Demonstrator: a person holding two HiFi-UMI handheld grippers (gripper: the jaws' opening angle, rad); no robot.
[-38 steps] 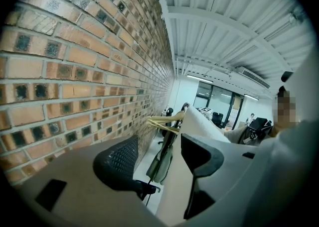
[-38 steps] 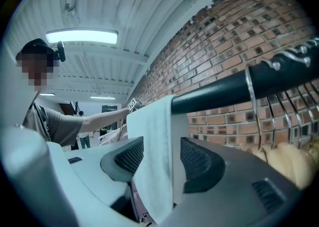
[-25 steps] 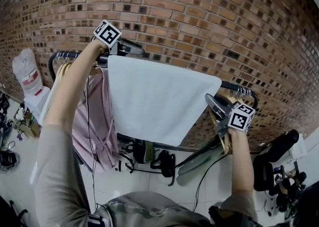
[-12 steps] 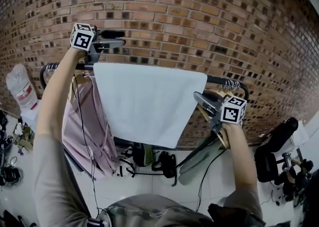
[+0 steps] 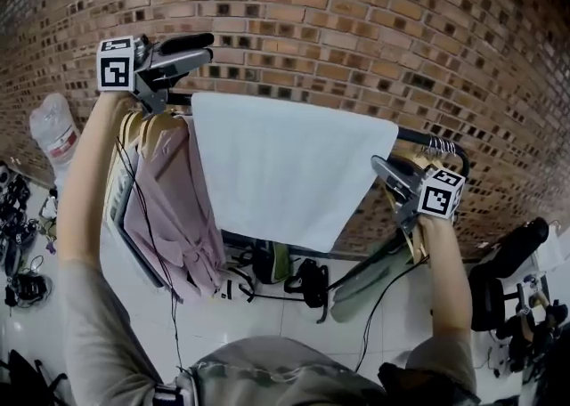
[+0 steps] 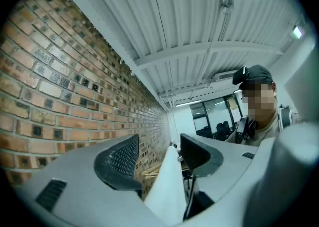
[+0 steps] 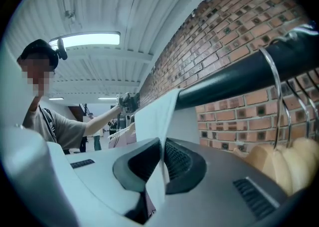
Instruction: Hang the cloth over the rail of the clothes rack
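A white cloth (image 5: pixel 285 164) hangs draped over the black rail (image 5: pixel 429 140) of the clothes rack, in front of a brick wall. My left gripper (image 5: pixel 203 46) is raised above the rail near the cloth's upper left corner, open and clear of it. In the left gripper view, the jaws (image 6: pixel 158 154) stand apart and the cloth's top edge (image 6: pixel 167 191) runs away below them, untouched. My right gripper (image 5: pixel 385 170) is shut on the cloth's right edge. The right gripper view shows the fabric (image 7: pixel 154 116) pinched between the pads, just below the rail (image 7: pixel 239 74).
Pink garments (image 5: pixel 174 208) hang on wooden hangers left of the cloth. More wooden hangers (image 7: pixel 279 164) crowd the rail's right end by my right gripper. A white bag (image 5: pixel 53 133) stands far left, dark bags (image 5: pixel 276 275) lie on the floor under the rack, and a chair (image 5: pixel 503 262) is at right.
My left gripper has let go of the cloth's upper left corner and risen up and leftward off the rail. The right gripper has kept still, holding the right edge.
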